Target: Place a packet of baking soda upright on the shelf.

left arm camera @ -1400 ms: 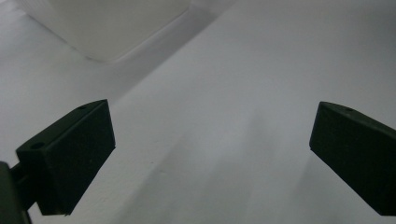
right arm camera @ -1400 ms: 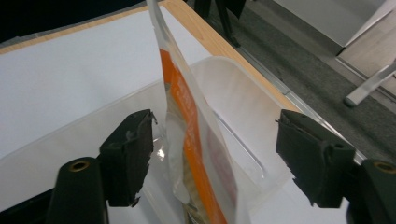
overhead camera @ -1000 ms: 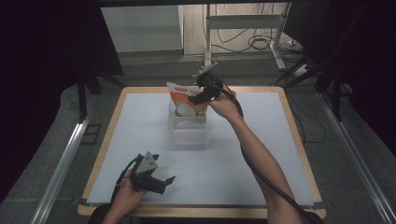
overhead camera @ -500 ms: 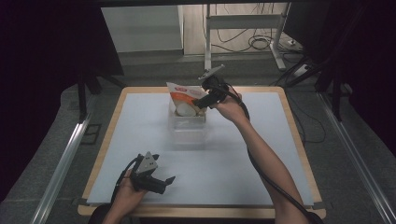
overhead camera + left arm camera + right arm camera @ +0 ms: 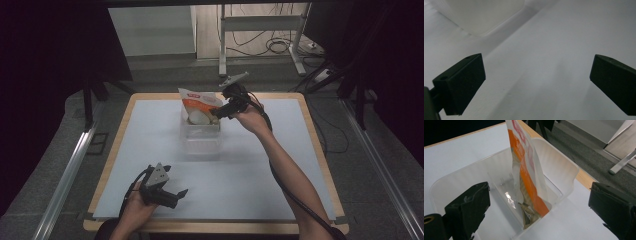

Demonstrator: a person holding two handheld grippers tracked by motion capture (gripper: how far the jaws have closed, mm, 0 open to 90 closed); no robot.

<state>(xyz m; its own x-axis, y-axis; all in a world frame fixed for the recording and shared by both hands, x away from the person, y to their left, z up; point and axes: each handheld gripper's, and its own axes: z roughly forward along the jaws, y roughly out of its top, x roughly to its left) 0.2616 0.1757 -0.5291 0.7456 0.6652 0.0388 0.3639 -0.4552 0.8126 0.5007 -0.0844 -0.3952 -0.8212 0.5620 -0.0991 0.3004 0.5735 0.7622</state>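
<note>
The pouch (image 5: 199,105) is showing white with a broad orange band and a small red patch near its top; in the right gripper view (image 5: 529,167) a brownish printed picture is showing toward its lower end. The bin (image 5: 202,137) holding it is looking clear and colourless, slightly milky at the walls. The table (image 5: 260,165) is showing a pale blue-white top inside a light wooden border. Both claws, right (image 5: 216,115) and left (image 5: 179,196), are showing matt black; a grey three-cornered plate is sitting on each. The floor (image 5: 380,200) is looking dull grey.
</note>
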